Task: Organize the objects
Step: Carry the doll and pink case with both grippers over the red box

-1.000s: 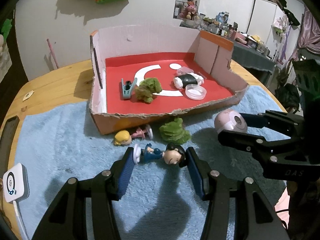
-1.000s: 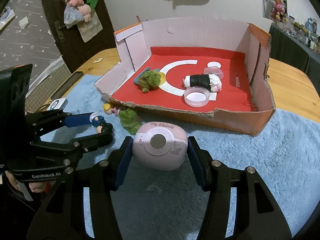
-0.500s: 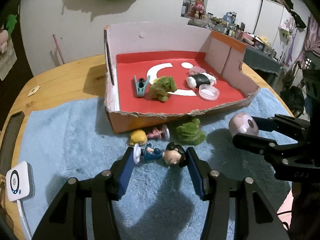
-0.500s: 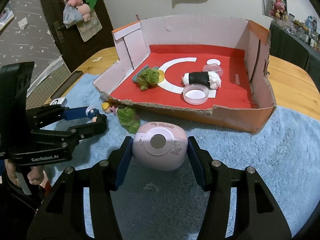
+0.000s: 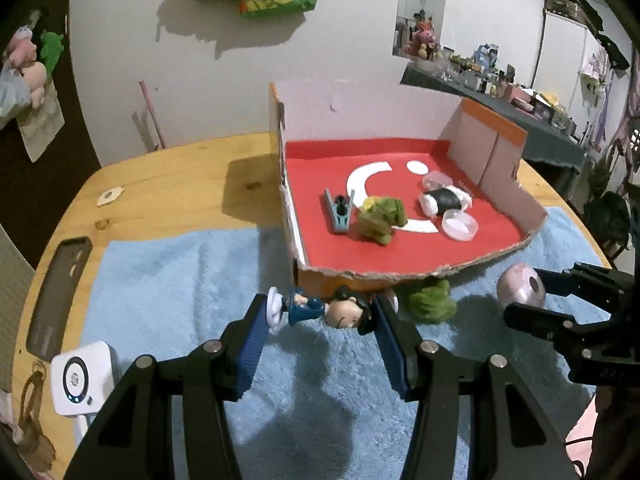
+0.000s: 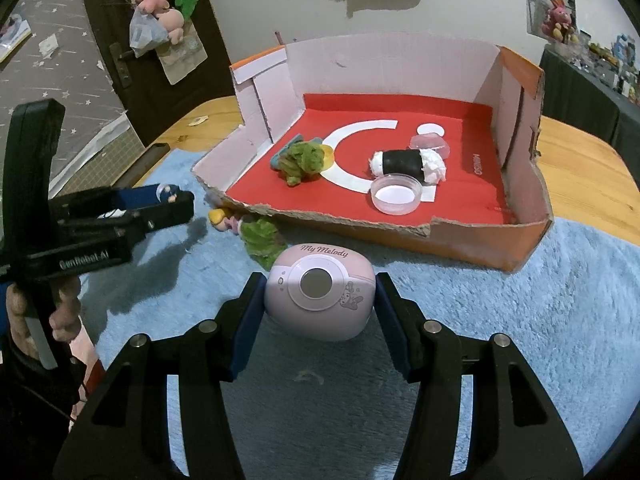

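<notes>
My left gripper (image 5: 320,316) is shut on a small boy figurine (image 5: 326,313) with a blue suit and black hair, held sideways above the blue mat, just in front of the cardboard box (image 5: 496,258). My right gripper (image 6: 318,304) is shut on a pink egg-shaped My Melody toy (image 6: 320,292) over the mat, in front of the box (image 6: 472,240). The red-floored box holds a green plush (image 6: 302,160), a black-and-white roll (image 6: 408,164), a clear round lid (image 6: 396,194) and a blue clip (image 5: 339,212). The right gripper also shows in the left wrist view (image 5: 532,300).
A green plush (image 6: 262,238) and a small blonde doll (image 6: 224,216) lie on the blue mat (image 6: 520,340) against the box's front wall. A white device (image 5: 82,380) and a dark phone case (image 5: 60,292) lie at the table's left edge.
My left gripper has lifted the boy figurine off the mat and moved left and towards the box's front left corner. The right gripper keeps holding the pink toy, nearly still.
</notes>
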